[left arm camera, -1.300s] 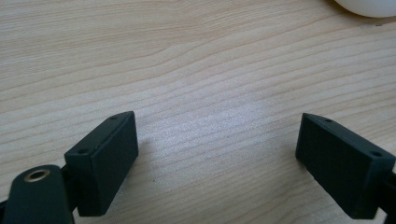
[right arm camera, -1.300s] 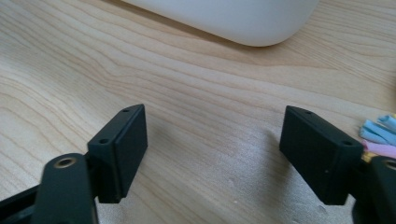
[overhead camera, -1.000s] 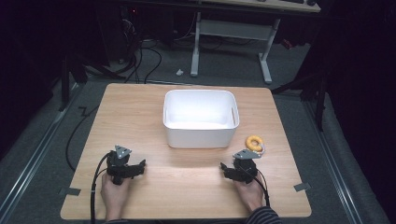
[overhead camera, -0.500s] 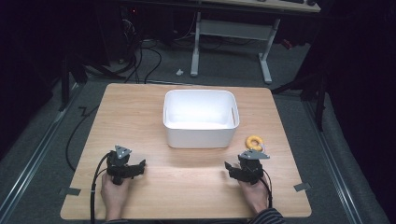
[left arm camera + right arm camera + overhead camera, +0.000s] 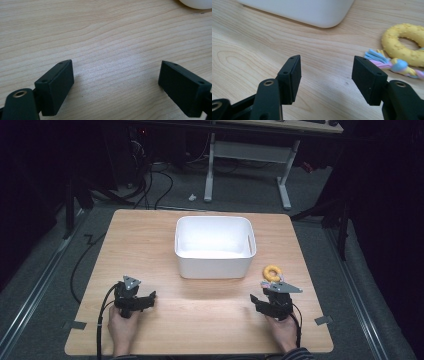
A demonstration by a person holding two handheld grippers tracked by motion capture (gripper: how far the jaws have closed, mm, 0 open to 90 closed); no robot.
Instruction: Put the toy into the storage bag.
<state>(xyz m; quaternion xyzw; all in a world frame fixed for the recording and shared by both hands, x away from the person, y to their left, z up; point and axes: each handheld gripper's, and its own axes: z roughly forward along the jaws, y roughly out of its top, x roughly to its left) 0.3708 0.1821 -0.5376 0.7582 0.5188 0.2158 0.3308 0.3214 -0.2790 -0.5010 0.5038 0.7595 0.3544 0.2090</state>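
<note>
A yellow ring toy (image 5: pixel 272 272) with a pastel rope tail (image 5: pixel 393 65) lies on the wooden table (image 5: pixel 150 245), right of a white bin (image 5: pixel 214 246). My right gripper (image 5: pixel 270 301) hovers just short of the toy, which sits ahead and to the right of its jaws (image 5: pixel 325 75). Those jaws have just been closing; they stand partly open with nothing between them. My left gripper (image 5: pixel 137 301) rests near the front left, wide open over bare wood (image 5: pixel 116 80).
The white bin looks empty and stands mid-table; its corner (image 5: pixel 322 15) is close ahead of the right gripper. Cables trail off the table's near edge. Grey tape marks (image 5: pixel 323 320) sit at the front corners. Dark floor and desk legs lie beyond.
My right gripper has shifted to the right and a little toward the toy. The left gripper has stayed put.
</note>
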